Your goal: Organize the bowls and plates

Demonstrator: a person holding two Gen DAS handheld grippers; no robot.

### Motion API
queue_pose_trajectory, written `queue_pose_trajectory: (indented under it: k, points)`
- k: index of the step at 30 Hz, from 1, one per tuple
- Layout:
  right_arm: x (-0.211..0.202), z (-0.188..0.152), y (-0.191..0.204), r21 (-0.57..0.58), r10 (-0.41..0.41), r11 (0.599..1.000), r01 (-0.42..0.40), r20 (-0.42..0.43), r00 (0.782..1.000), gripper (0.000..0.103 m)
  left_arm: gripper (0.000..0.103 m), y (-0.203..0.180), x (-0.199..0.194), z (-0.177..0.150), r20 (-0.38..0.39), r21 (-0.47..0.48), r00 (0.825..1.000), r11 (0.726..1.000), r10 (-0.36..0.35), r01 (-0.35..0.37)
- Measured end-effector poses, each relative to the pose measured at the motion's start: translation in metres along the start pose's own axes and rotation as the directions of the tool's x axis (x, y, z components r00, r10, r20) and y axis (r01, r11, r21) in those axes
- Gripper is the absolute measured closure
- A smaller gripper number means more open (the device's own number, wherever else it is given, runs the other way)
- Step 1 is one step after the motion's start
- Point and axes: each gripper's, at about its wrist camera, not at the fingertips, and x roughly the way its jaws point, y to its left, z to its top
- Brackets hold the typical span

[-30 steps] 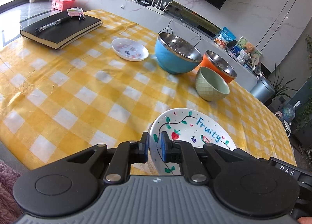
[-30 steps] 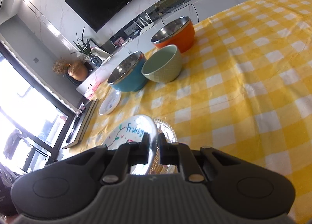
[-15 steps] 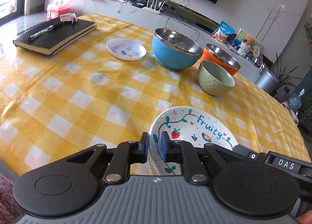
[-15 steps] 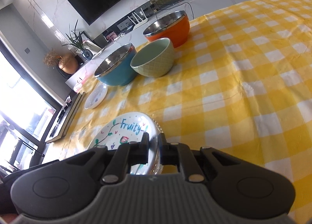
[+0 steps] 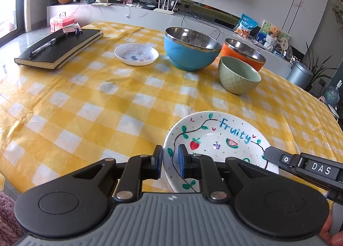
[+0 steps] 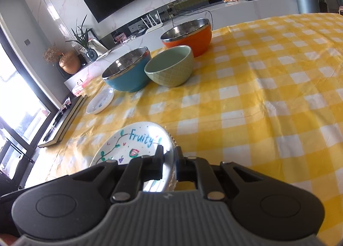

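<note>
the white round plate painted with fruit and the word "fruity" (image 5: 216, 145) sits at the near edge of the yellow-and-white checked table (image 5: 90, 104). the left gripper (image 5: 169, 161) pinches its left rim between narrow fingers, the right gripper (image 6: 168, 161) its right rim (fingers nearly closed on it). farther back stand a blue steel-lined bowl (image 5: 190, 51), an orange steel-lined bowl (image 5: 246, 53) and a pale green ceramic bowl (image 5: 238, 75), close together; left of them lies a small white dish (image 5: 136, 54).

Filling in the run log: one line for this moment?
left claw: shut on plate | right claw: shut on plate | bowls: untouched
</note>
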Motion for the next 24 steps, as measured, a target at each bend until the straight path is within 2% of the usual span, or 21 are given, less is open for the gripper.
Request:
queue_pose_trajectory:
  k: [7, 15, 23, 24]
  points:
    - [0.002, -0.003, 0.012, -0.09, -0.046, 0.995, 0.047, 0.018, 0.999, 0.094, 0.086, -0.001, 0.0, 0.0, 0.0, -0.002, 1.0, 1.0, 0.003, -0.003]
    - [0.006, -0.007, 0.023, -0.217, -0.114, 0.969, 0.117, 0.026, 0.993, 0.095, 0.087, -0.003, 0.001, 0.001, -0.001, 0.014, 1.0, 1.0, 0.014, -0.014]
    - [0.008, -0.009, 0.026, -0.26, -0.122, 0.957, 0.126, 0.029, 0.992, 0.094, 0.086, -0.006, 0.001, 0.0, 0.0, 0.045, 1.0, 0.999, 0.023, -0.023]
    - [0.008, -0.008, 0.025, -0.25, -0.114, 0.961, 0.117, 0.027, 0.993, 0.091, 0.086, -0.005, 0.001, 0.001, -0.002, 0.042, 1.0, 0.999, 0.021, -0.021]
